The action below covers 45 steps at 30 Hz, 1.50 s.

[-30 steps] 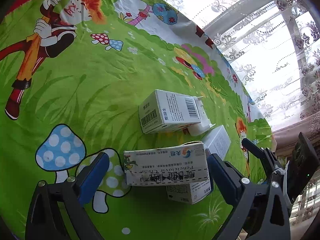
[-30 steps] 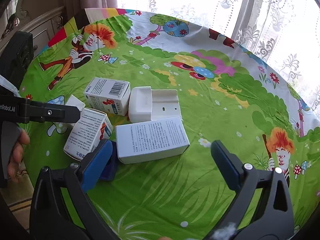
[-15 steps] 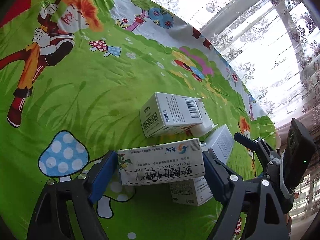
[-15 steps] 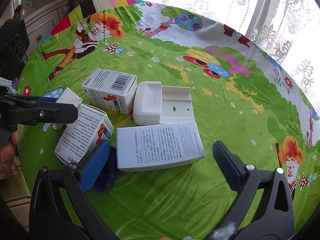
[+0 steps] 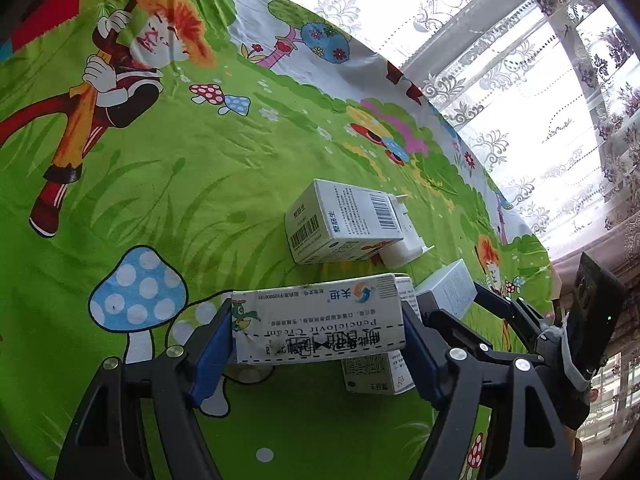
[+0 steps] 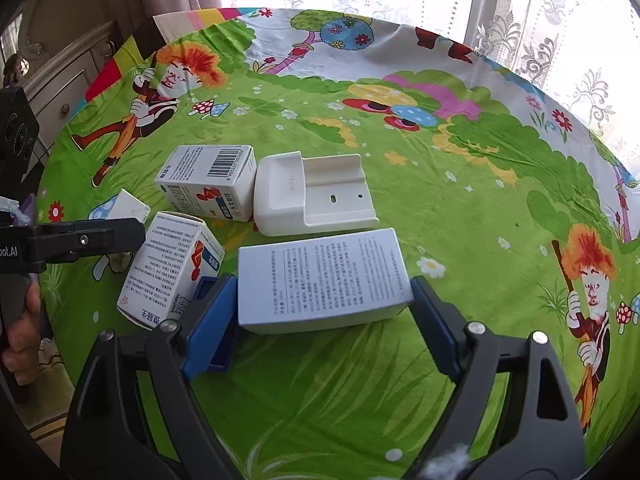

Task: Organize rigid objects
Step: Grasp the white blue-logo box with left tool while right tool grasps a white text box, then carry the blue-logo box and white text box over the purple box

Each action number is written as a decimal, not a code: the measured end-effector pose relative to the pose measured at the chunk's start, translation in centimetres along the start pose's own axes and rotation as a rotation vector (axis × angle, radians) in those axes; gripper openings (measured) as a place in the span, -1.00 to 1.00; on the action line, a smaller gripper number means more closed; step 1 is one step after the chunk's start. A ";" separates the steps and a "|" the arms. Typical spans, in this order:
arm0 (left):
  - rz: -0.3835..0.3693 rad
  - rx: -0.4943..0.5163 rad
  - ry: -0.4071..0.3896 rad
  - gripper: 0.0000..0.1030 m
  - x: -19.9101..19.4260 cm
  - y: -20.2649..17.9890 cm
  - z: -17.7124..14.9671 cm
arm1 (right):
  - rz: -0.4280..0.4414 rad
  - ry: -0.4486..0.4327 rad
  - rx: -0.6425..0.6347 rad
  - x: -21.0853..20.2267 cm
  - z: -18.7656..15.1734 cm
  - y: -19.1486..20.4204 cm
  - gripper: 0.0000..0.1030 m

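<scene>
My left gripper [image 5: 316,344] is shut on a long white cream box [image 5: 320,322], its blue pads pressed on both ends, the box a little above the cloth. My right gripper [image 6: 320,316] is closed around a flat white box with printed text [image 6: 322,278]; both pads touch its ends. A barcode medicine box [image 6: 210,180] lies beside a white plastic holder [image 6: 312,196]. Another medicine box [image 6: 172,272] lies left of my right gripper. The left gripper's finger [image 6: 80,240] shows at the left edge of the right wrist view.
The round table wears a green cartoon cloth [image 6: 460,208]. A small blue box [image 6: 214,320] sits behind my right gripper's left pad. Lace curtains and a window [image 5: 540,60] stand behind the table. A cabinet [image 6: 60,80] stands at the left.
Both grippers have closed: the left onto the cream box and lifted it slightly, the right onto the flat white box after moving forward around it.
</scene>
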<state>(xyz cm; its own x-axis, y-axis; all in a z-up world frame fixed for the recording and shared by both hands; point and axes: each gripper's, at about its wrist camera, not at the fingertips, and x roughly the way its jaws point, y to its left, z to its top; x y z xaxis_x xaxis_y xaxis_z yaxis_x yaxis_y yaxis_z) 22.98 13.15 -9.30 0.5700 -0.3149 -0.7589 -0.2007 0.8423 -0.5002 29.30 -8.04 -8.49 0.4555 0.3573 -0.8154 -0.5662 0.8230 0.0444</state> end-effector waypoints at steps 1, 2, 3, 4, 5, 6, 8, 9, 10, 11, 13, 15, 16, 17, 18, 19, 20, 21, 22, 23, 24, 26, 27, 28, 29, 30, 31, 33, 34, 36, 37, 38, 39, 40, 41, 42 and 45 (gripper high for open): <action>0.001 0.002 -0.005 0.49 -0.3 0.0 -0.1 | -0.001 -0.002 0.009 -0.3 -0.2 0.0 0.70; 0.002 0.001 -0.010 0.49 -0.6 0.0 -0.3 | -0.008 -0.001 0.013 -0.6 -0.5 0.0 0.70; 0.001 0.000 -0.014 0.49 -0.8 -0.1 -0.4 | -0.016 -0.001 0.017 -0.9 -0.7 0.0 0.70; 0.000 0.000 -0.016 0.49 -1.0 -0.1 -0.6 | -0.019 0.003 0.023 -1.2 -1.1 0.0 0.70; 0.002 0.002 -0.020 0.49 -1.3 -0.1 -0.8 | -0.020 0.004 0.029 -1.5 -1.4 0.1 0.70; 0.003 0.005 -0.024 0.49 -1.6 -0.2 -1.0 | -0.025 0.004 0.034 -1.9 -1.8 0.1 0.70; 0.002 0.007 -0.031 0.49 -2.3 -0.2 -1.5 | -0.040 0.007 0.047 -2.6 -2.4 0.3 0.70; 0.001 0.007 -0.033 0.49 -2.5 -0.3 -1.8 | -0.045 0.007 0.051 -3.0 -2.6 0.5 0.70; 0.001 0.009 -0.036 0.49 -2.9 -0.3 -2.0 | -0.051 0.006 0.053 -3.4 -2.7 0.7 0.70; 0.003 0.013 -0.039 0.49 -3.1 -0.4 -2.2 | -0.058 0.005 0.053 -3.9 -2.9 0.9 0.70; 0.005 0.019 -0.046 0.49 -3.8 -0.6 -2.7 | -0.073 -0.002 0.052 -4.9 -3.1 1.6 0.70; 0.008 0.029 -0.059 0.49 -4.5 -0.9 -3.1 | -0.078 -0.015 0.058 -6.1 -3.3 2.3 0.70; 0.008 0.032 -0.065 0.49 -4.9 -1.0 -3.3 | -0.079 -0.021 0.061 -6.6 -3.5 2.7 0.70; 0.006 0.035 -0.071 0.49 -5.2 -1.1 -3.5 | -0.081 -0.027 0.063 -7.2 -3.7 3.0 0.70; 0.007 0.037 -0.076 0.49 -5.6 -1.2 -3.7 | -0.081 -0.032 0.062 -7.8 -3.8 3.5 0.70; 0.008 0.039 -0.081 0.49 -6.0 -1.3 -3.9 | -0.081 -0.036 0.060 -8.3 -3.9 3.9 0.70; 0.007 0.041 -0.085 0.49 -6.3 -1.3 -4.1 | -0.080 -0.040 0.059 -8.8 -4.0 4.3 0.70; 0.007 0.043 -0.090 0.49 -6.7 -1.4 -4.3 | -0.078 -0.043 0.061 -9.3 -4.2 4.7 0.70; 0.009 0.044 -0.095 0.49 -7.1 -1.3 -4.6 | -0.075 -0.044 0.063 -9.7 -4.3 5.2 0.70; 0.016 0.043 -0.100 0.49 -7.5 -1.2 -4.8 | -0.071 -0.045 0.066 -10.1 -4.4 5.5 0.70; 0.018 0.039 -0.106 0.49 -8.0 -1.1 -5.1 | -0.063 -0.046 0.070 -10.6 -4.6 5.9 0.70; 0.017 0.027 -0.119 0.49 -9.1 -0.6 -5.7 | -0.039 -0.048 0.080 -11.3 -4.7 6.7 0.70; 0.021 0.023 -0.128 0.49 -9.6 -0.4 -6.0 | -0.023 -0.050 0.083 -11.7 -4.8 7.2 0.70; 0.024 0.019 -0.138 0.49 -10.2 -0.2 -6.4 | -0.009 -0.056 0.077 -12.0 -4.8 7.8 0.70; 0.026 0.012 -0.146 0.49 -10.8 0.2 -6.7 | 0.001 -0.060 0.068 -12.4 -4.8 8.5 0.70; 0.030 0.006 -0.152 0.49 -11.4 0.5 -7.0 | 0.010 -0.064 0.058 -12.7 -4.9 9.3 0.70; 0.038 0.002 -0.159 0.49 -12.0 0.8 -7.3 | 0.019 -0.067 0.052 -12.9 -4.9 10.0 0.70; 0.048 0.001 -0.182 0.49 -13.3 1.2 -7.9 | 0.050 -0.070 0.043 -13.4 -5.0 11.5 0.70; 0.054 0.003 -0.191 0.49 -13.9 1.4 -8.1 | 0.068 -0.070 0.035 -13.7 -5.1 12.3 0.70; 0.071 0.003 -0.210 0.49 -15.2 2.1 -8.6 | 0.088 -0.073 0.016 -14.1 -5.3 14.0 0.70; 0.079 0.002 -0.219 0.49 -15.9 2.4 -8.9 | 0.096 -0.073 0.010 -14.2 -5.3 14.7 0.70; 0.088 0.000 -0.225 0.49 -16.5 2.9 -9.0 | 0.107 -0.072 0.006 -14.4 -5.4 15.3 0.70; 0.098 -0.005 -0.232 0.49 -17.1 3.3 -9.2 | 0.117 -0.069 0.006 -14.5 -5.4 16.0 0.70; 0.107 -0.011 -0.239 0.49 -17.8 3.8 -9.4 | 0.127 -0.068 0.004 -14.6 -5.4 16.5 0.70; 0.116 -0.017 -0.246 0.49 -18.5 4.4 -9.7 | 0.139 -0.069 -0.002 -14.8 -5.5 17.1 0.70; 0.127 -0.023 -0.253 0.49 -19.1 5.0 -9.9 | 0.146 -0.069 -0.009 -14.9 -5.6 17.7 0.70; 0.177 -0.050 -0.275 0.49 -21.0 7.1 -10.5 | 0.159 -0.058 -0.031 -14.9 -5.7 19.5 0.70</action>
<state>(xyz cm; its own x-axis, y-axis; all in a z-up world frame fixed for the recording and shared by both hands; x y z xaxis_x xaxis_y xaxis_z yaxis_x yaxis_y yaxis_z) 1.24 21.14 -1.31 0.7153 -0.0293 -0.6982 -0.3511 0.8487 -0.3954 7.51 0.19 1.27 0.3965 0.5075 -0.7650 -0.6546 0.7405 0.1520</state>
